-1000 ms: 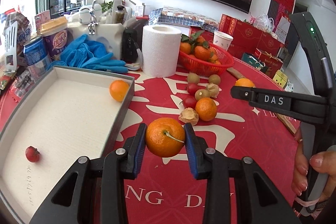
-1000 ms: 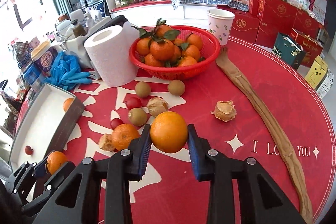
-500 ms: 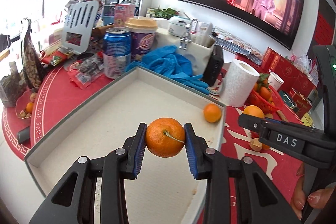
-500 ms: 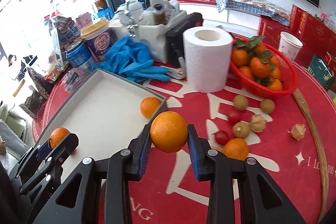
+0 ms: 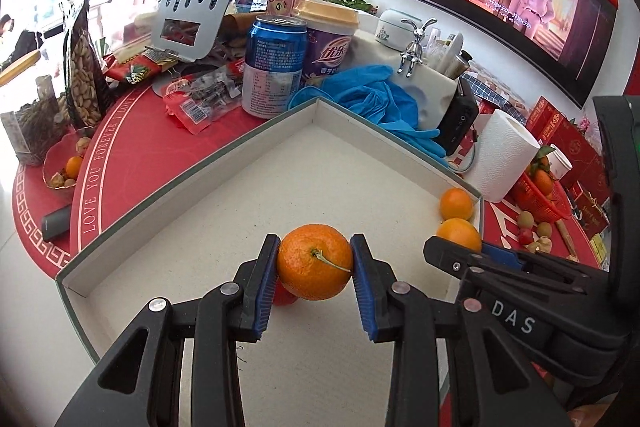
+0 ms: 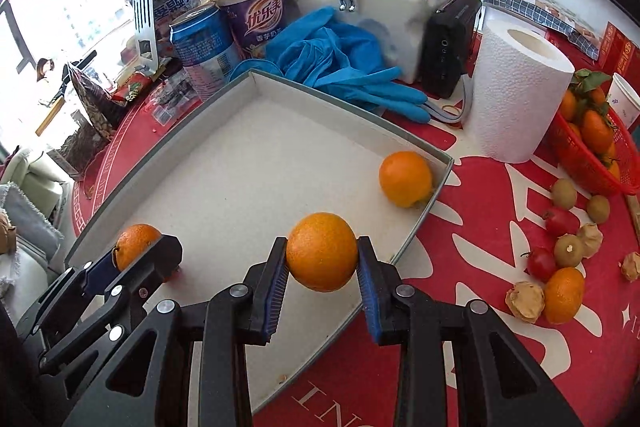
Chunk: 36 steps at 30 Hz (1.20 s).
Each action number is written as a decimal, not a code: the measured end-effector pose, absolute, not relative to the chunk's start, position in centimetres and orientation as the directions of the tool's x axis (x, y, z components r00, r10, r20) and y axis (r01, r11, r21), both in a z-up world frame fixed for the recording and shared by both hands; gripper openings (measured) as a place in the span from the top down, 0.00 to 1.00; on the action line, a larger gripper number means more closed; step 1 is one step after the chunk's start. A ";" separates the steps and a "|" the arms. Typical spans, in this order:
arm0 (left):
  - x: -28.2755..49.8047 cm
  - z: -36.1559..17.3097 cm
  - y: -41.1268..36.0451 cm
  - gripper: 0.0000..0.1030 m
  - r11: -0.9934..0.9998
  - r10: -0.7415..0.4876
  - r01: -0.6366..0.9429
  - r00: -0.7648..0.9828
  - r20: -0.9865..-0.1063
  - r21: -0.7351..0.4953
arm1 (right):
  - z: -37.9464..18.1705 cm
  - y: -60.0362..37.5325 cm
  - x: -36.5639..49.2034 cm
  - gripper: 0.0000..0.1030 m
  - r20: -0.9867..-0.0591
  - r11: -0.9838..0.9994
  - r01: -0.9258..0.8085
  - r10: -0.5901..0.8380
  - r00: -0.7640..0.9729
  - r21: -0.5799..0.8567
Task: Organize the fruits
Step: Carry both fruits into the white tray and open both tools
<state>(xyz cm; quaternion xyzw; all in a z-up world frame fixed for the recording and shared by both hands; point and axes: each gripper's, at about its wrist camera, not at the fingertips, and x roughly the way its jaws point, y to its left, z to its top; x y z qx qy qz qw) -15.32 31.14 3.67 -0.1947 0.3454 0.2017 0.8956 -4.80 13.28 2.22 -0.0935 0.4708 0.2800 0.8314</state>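
My left gripper [image 5: 315, 267] is shut on a stemmed orange [image 5: 315, 261] and holds it over the white tray [image 5: 192, 183], right above a small red fruit [image 5: 285, 295]. My right gripper [image 6: 322, 259] is shut on a second orange [image 6: 322, 257] over the tray's near right part [image 6: 420, 227]. It also shows in the left wrist view [image 5: 460, 235]. One orange [image 6: 405, 178] lies in the tray's right corner. Loose fruit lies on the red table: an orange [image 6: 563, 295], small red fruits [image 6: 541, 263], green-brown ones [image 6: 568, 250], husked ones [image 6: 525, 301].
A red basket of oranges [image 6: 592, 143] stands at right beside a paper roll [image 6: 516, 95]. Blue gloves [image 6: 340, 63], a blue can [image 6: 204, 51], a purple cup [image 6: 256, 15], a black box [image 6: 448, 43] and snack bags crowd the tray's far side.
Both grippers moved left from above the red table to above the tray, each still holding its orange. The left one has come down close over the small red fruit.
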 end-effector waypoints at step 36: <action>-15.3 6.0 22.8 0.18 0.967 0.057 -0.188 0.813 -0.579 -0.170 | 2.8 -6.3 -5.2 0.00 -0.824 0.990 -0.140 0.102 0.557 0.028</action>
